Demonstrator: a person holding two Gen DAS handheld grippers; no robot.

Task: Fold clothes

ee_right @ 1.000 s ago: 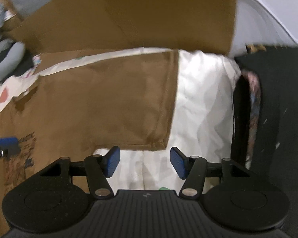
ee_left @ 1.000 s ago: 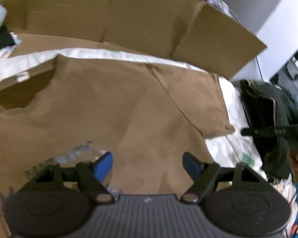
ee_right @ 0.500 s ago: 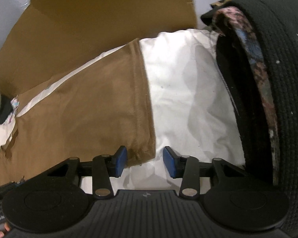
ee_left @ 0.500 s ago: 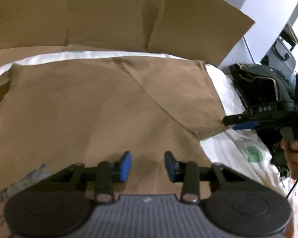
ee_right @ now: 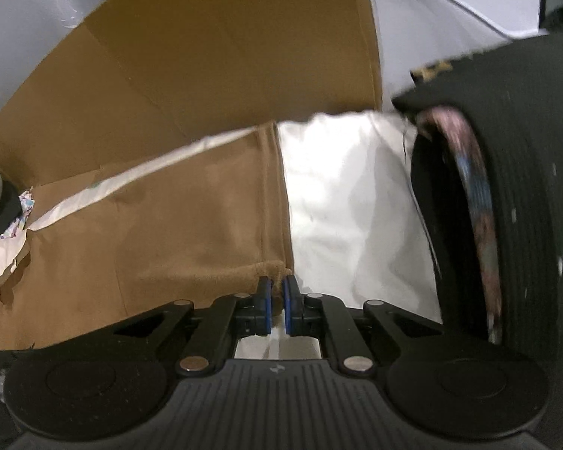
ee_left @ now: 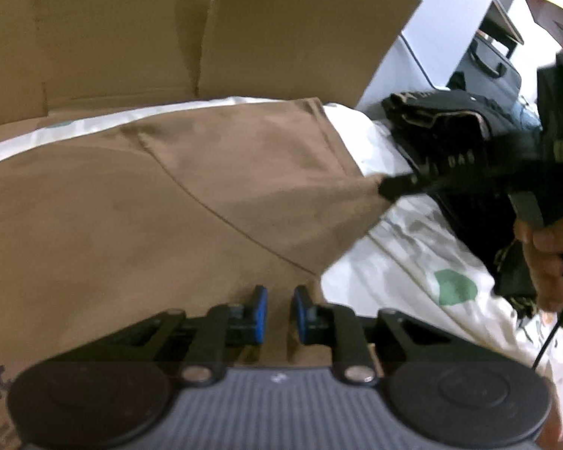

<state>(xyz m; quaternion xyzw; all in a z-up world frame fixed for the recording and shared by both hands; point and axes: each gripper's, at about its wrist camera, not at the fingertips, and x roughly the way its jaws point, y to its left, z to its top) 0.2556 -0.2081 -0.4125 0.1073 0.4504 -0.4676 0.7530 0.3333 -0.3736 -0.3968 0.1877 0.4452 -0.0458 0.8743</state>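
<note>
A brown short-sleeved cotton T-shirt is lying spread flat on a white bedsheet printed with green and pink patches, in front of opened sheets of tan corrugated cardboard that are standing along the far edge.

Left wrist view: the left gripper, black with blue pads, is pointing down at the shirt's side edge just below the armpit. Its jaws are closing, a narrow gap is showing between the pads, and brown cloth is lying in that gap; whether the pads are already pressing on it cannot be told. At the right, the right gripper is reaching in from the side, its tip meeting the outer corner of the sleeve, which is being drawn to a point there. A hand is gripping the tool's handle. Behind it, a pile of dark folded garments is resting on the sheet.

Right wrist view: the right gripper is clenched, its blue pads nearly meeting, and the sleeve's hem corner is bunching up right at the fingertips, apparently pinched between them. Just beside the sleeve, white sheet is showing bare, and a black ribbed fabric roll with a multicoloured band is filling the right side.
</note>
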